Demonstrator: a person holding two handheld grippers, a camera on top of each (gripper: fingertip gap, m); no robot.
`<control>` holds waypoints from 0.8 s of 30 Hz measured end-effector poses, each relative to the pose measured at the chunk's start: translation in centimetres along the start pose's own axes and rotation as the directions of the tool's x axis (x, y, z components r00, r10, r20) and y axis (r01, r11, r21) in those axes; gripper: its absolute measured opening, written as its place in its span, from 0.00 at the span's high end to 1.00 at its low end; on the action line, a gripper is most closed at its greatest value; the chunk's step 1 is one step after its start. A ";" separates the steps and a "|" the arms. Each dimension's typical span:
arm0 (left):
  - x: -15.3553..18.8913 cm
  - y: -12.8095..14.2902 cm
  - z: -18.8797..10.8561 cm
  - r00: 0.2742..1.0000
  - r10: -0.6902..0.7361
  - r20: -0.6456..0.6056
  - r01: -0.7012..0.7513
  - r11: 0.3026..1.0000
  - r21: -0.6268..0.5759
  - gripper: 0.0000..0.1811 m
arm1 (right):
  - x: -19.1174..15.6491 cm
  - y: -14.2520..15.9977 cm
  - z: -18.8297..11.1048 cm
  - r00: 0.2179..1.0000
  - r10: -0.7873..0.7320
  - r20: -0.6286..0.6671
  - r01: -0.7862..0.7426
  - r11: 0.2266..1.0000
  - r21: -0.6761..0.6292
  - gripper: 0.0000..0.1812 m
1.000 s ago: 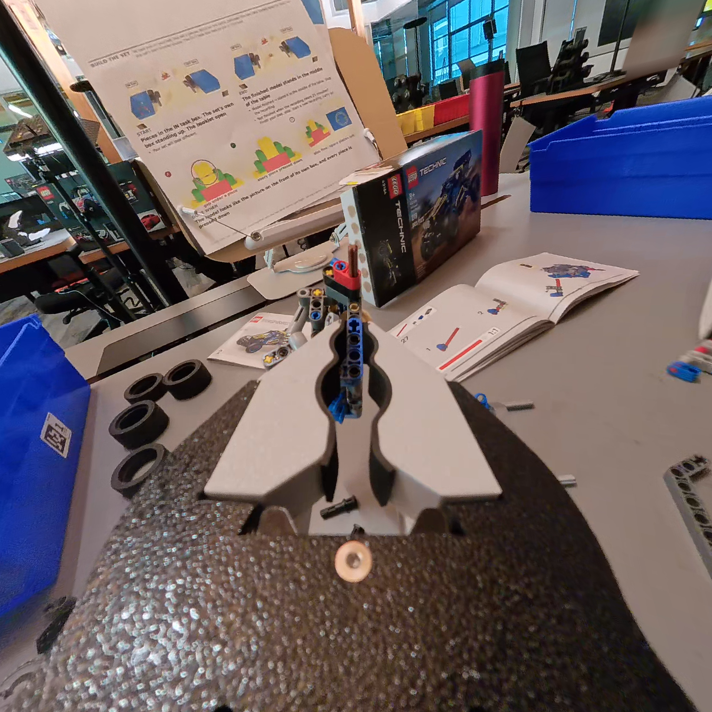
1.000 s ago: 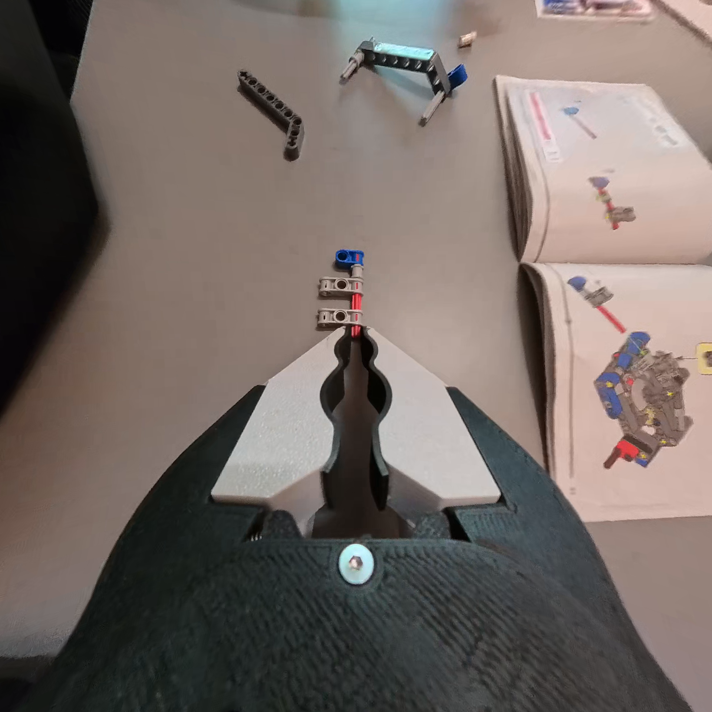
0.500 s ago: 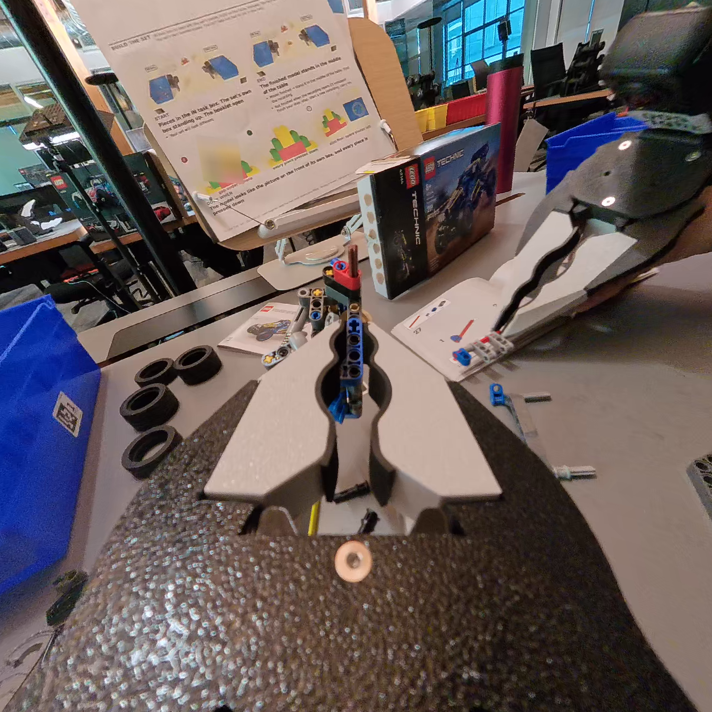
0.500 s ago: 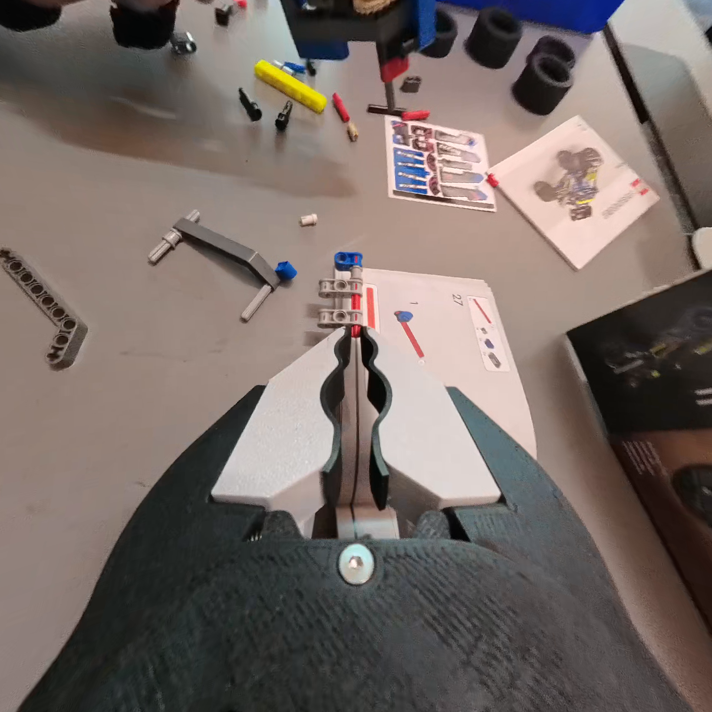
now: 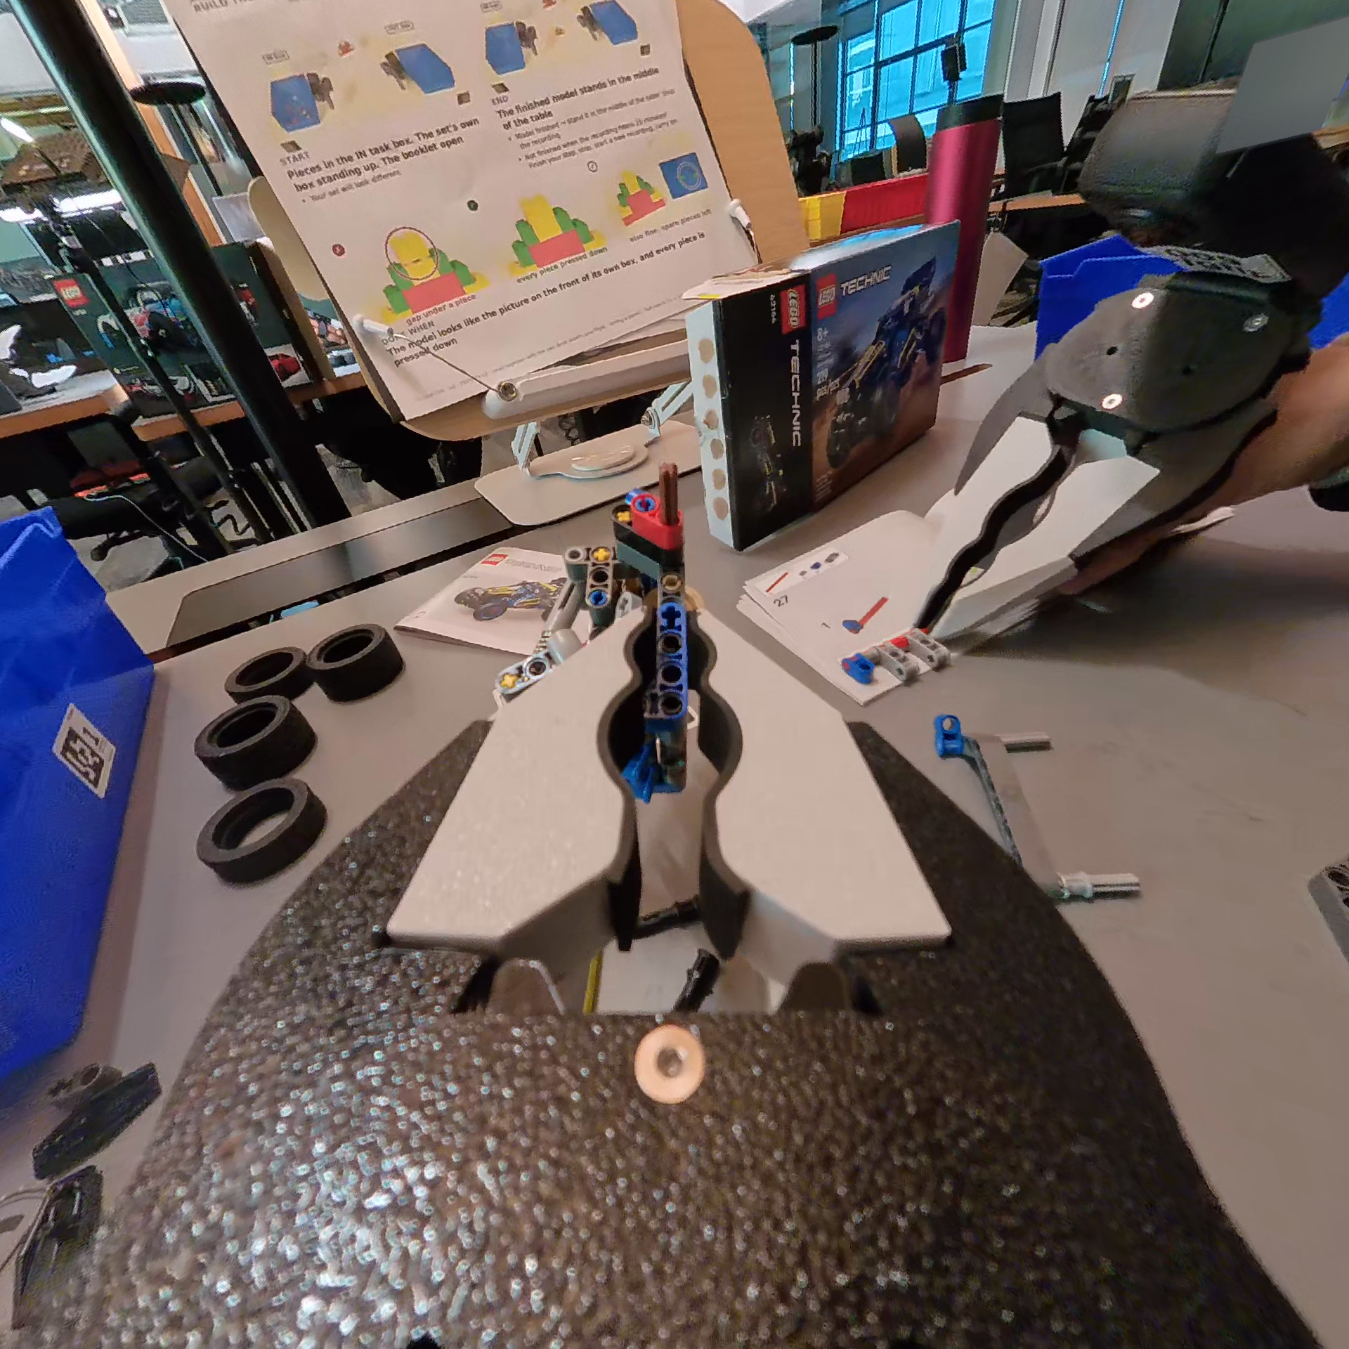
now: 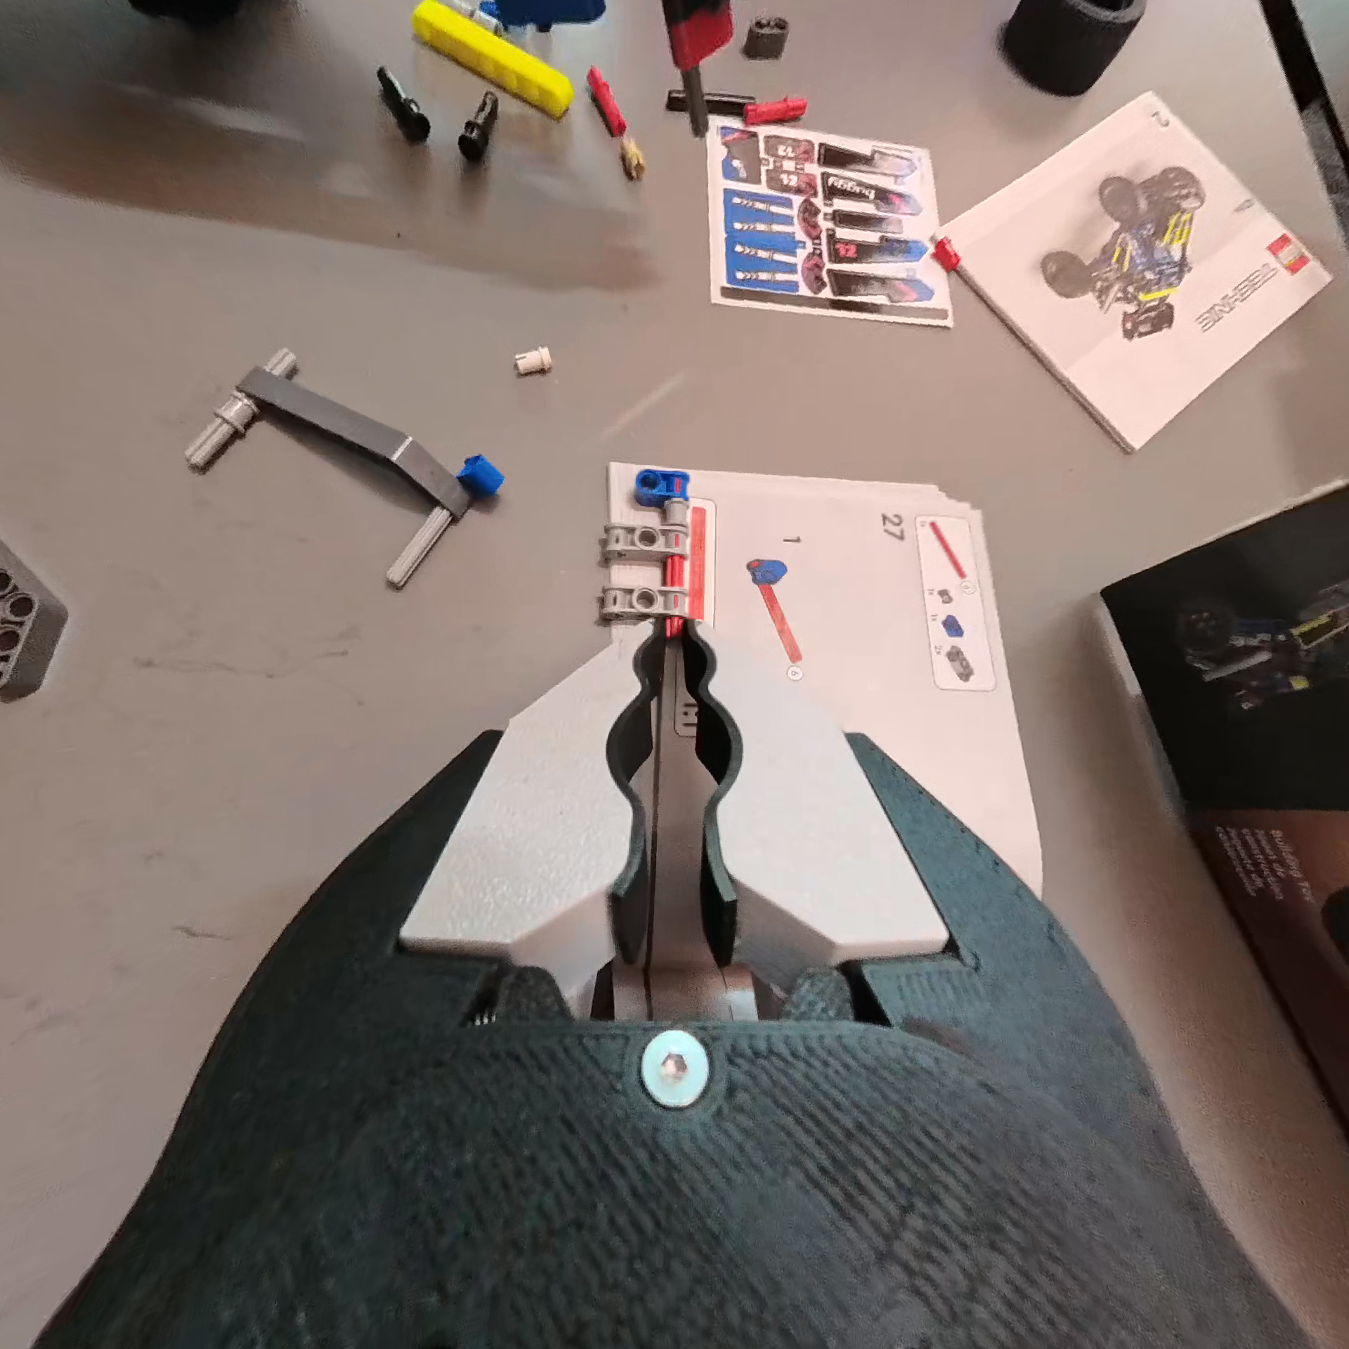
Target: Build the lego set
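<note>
Judging by the printed axle bar on the open booklet (image 6: 839, 584), the step is checking the red axle against it, so keep the axle flat and parallel to that bar. The left gripper (image 5: 668, 657) holds the upright chassis assembly (image 5: 660, 584) left of the booklet, fingers closed on its blue beam. The right gripper (image 6: 675, 635) pinches the red axle (image 6: 677, 577), carrying two grey connectors and a blue end piece, over the booklet's corner.

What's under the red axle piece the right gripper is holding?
The open instruction booklet lies on the table under the red axle piece, jaws shut on it. The gripper covers the page's near part.
</note>
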State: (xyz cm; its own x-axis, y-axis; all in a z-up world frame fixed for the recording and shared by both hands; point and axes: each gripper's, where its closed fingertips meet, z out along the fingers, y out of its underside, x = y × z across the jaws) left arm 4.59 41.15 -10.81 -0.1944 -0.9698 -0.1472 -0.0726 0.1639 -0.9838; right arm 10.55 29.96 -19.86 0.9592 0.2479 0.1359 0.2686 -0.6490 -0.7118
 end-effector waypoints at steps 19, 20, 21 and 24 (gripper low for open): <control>2.4 2.1 1.1 0.953 0.296 -0.066 -0.302 0.947 -0.110 0.98 | 0.8 0.5 -0.5 0.999 0.019 -0.038 -0.017 0.999 0.037 0.94; 2.4 2.2 1.1 0.952 0.299 -0.070 -0.306 0.946 -0.112 0.98 | 0.7 0.5 -0.6 0.999 0.018 -0.038 -0.016 0.999 0.043 0.93; 2.5 2.2 1.2 0.951 0.301 -0.071 -0.308 0.945 -0.114 0.98 | 0.7 0.6 -0.7 0.999 0.016 -0.043 -0.015 0.999 0.046 0.93; 2.6 2.3 1.2 0.949 0.306 -0.077 -0.313 0.943 -0.115 0.98 | 0.5 0.8 -1.2 0.999 0.007 -0.044 -0.005 0.999 0.038 0.92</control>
State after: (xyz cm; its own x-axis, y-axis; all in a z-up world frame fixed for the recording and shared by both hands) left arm 5.09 38.83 -13.55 -0.2824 -0.8563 -0.4323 -0.1205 0.4788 -0.8696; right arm 11.30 28.73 -19.51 0.9640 0.2113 0.1613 0.2600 -0.6226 -0.7381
